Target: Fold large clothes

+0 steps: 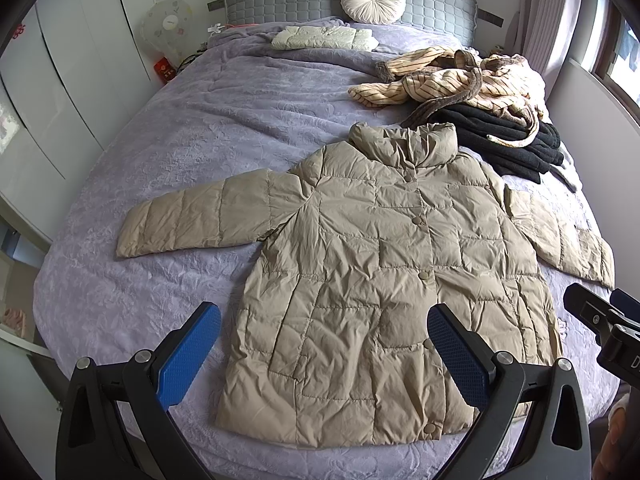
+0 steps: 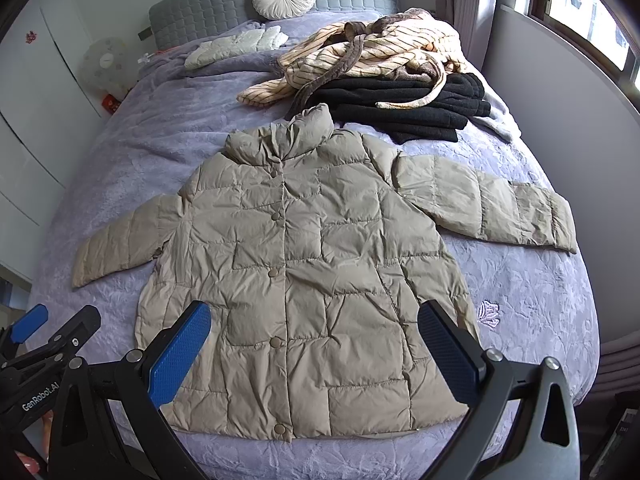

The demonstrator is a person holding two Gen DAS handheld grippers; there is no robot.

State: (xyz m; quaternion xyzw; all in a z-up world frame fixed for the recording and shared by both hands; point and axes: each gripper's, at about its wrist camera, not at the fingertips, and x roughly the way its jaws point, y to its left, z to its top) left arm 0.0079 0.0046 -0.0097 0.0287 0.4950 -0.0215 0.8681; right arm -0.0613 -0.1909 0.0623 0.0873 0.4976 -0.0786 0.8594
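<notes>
Left gripper (image 1: 324, 344): jaws apart, empty, above coat hem.
Coat (image 1: 372, 280): flat on bed (image 1: 180, 140), buttoned, both sleeves spread; no fold made yet.
Right gripper (image 2: 314, 340): jaws apart, empty.
Beyond coat collar: folded white jacket (image 1: 324, 37), done; striped robe (image 1: 452, 76) and black garment (image 1: 508, 140) heaped, unfolded.

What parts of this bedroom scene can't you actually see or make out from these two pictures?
- Black clothes: right wrist view, partly buried under the striped robe.
- Bottom corner of the puffer jacket: left wrist view, hidden behind the left gripper fingers.
- Window: both views, cut off by the picture's edge.
- Folded white garment by the headboard: too small to identify.
</notes>
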